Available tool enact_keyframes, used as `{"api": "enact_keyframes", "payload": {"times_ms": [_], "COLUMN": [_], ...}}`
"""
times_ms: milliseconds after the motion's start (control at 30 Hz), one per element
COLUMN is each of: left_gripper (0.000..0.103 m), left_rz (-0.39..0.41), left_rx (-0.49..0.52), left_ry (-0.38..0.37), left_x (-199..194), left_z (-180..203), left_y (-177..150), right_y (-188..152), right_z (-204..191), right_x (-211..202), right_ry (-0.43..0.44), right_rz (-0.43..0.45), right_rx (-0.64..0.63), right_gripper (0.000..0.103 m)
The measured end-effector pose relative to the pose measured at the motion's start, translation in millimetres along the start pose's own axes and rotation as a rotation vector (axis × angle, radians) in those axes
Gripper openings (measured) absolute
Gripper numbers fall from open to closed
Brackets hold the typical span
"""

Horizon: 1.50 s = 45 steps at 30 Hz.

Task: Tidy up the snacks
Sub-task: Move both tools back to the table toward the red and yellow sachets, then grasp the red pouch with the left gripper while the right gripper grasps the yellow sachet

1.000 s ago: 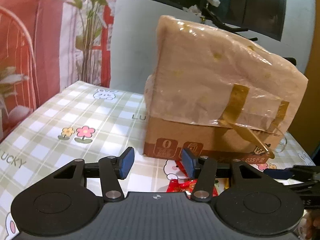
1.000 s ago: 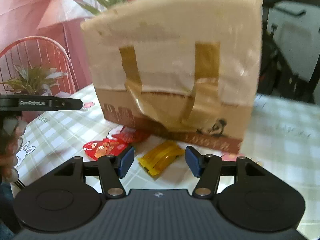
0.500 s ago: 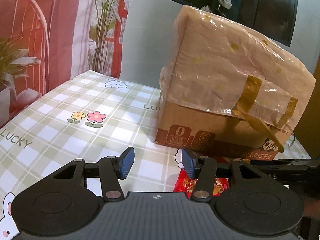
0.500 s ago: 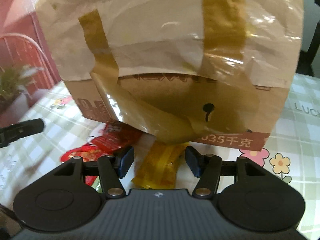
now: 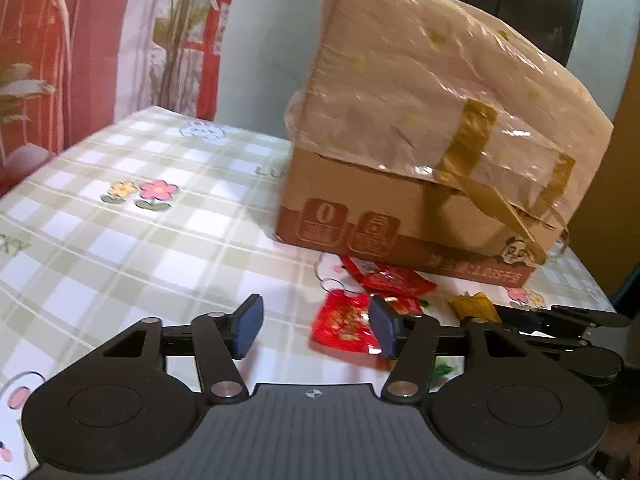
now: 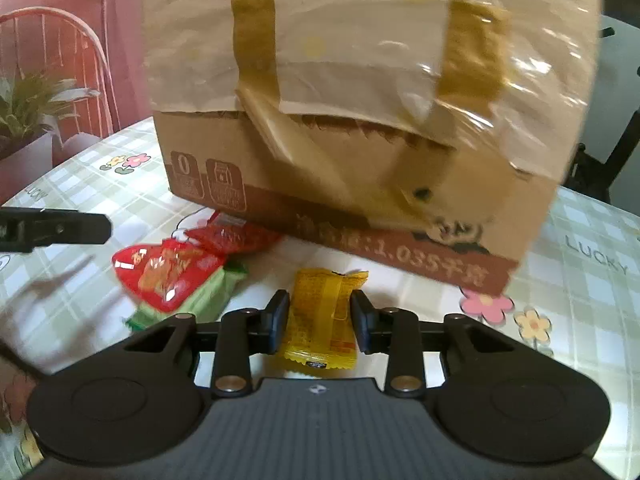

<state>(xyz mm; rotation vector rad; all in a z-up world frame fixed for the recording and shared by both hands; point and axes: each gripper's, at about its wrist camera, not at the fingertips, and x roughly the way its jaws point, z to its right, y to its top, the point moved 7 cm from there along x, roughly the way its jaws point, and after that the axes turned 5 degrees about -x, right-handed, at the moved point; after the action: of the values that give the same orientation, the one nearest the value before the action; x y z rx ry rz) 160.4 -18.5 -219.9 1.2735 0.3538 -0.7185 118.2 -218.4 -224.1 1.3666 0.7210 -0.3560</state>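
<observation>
The yellow snack packet [image 6: 320, 316] is small and shiny, with crinkly ends and tiny print. It lies flat on the checked tablecloth [image 6: 580, 300], right between the jaws of the right gripper [image 6: 320, 322]. Those jaws have just been closing, and the packet now fills the space between them — I cannot tell if the pads press it yet. Half a second ago they stood wider, with the packet further ahead.

The left gripper [image 5: 316, 330] has just been opening, and its jaws are apart with nothing in them. A red packet [image 5: 344, 322] lies just ahead of its right jaw. The big cardboard box [image 5: 420, 216] stands beyond both grippers.
</observation>
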Motion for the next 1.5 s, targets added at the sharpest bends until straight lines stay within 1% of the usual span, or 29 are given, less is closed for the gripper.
{"api": "enact_keyframes", "payload": {"times_ms": [67,167,267,367,400,533,567,700,800,900,933,967,1033,1133,1167,1200,1267,1333,1500], "left_gripper": [0.069,0.07,0.073,0.079,0.079,0.084,0.087,0.096,0.097,0.094,0.091,0.084,0.079,0.068,0.053,0.05,0.047,0.046,0.047], "left_rz": [-0.011,-0.024,-0.032,-0.039,-0.037,-0.05,-0.053,-0.064,-0.066,-0.061,-0.059,-0.055,-0.05,-0.044,-0.044,-0.038,-0.044,-0.046,-0.042], "left_rx": [0.005,0.047,0.061,0.078,0.089,0.129,0.131,0.112,0.112,0.103,0.099,0.093,0.074,0.03,0.016,0.007,-0.002,-0.003,0.033], "left_ry": [-0.011,-0.013,-0.018,-0.009,-0.003,0.019,0.014,0.011,0.009,0.003,0.004,0.003,-0.011,-0.021,-0.022,-0.021,-0.027,-0.03,-0.019], "left_x": [2,6,12,18,20,33,36,46,49,47,46,45,41,36,34,33,32,32,31], "left_z": [4,14,21,25,27,33,34,36,35,34,34,33,31,25,23,20,18,17,20], "left_y": [-3,-8,-10,-10,-10,-12,-12,-14,-14,-14,-14,-15,-15,-14,-13,-12,-11,-11,-11], "right_y": [0,1,1,0,0,0,0,0,0,0,0,-1,-1,0,-1,0,0,-1,-1], "right_z": [1,2,0,-1,-1,4,5,4,4,5,4,4,3,3,3,3,3,3,2], "right_x": [-1,-1,-2,-3,-4,-4,-5,-5,-5,-5,-5,-5,-5,-5,-5,-5,-5,-5,-5], "right_ry": [0.007,0.016,0.02,0.029,0.033,0.041,0.044,0.05,0.052,0.055,0.056,0.056,0.057,0.059,0.06,0.06,0.06,0.062,0.064], "right_rz": [0.004,0.009,0.017,0.023,0.027,0.036,0.036,0.038,0.041,0.037,0.036,0.036,0.036,0.035,0.035,0.035,0.035,0.035,0.034], "right_rx": [0.015,0.023,0.008,-0.001,0.001,0.033,0.04,0.042,0.045,0.055,0.054,0.052,0.05,0.052,0.053,0.053,0.053,0.052,0.055], "right_gripper": [0.035,0.035,0.035,0.035,0.035,0.035,0.035,0.035,0.035,0.035,0.035,0.035,0.035,0.035,0.035,0.035,0.035,0.035,0.035]}}
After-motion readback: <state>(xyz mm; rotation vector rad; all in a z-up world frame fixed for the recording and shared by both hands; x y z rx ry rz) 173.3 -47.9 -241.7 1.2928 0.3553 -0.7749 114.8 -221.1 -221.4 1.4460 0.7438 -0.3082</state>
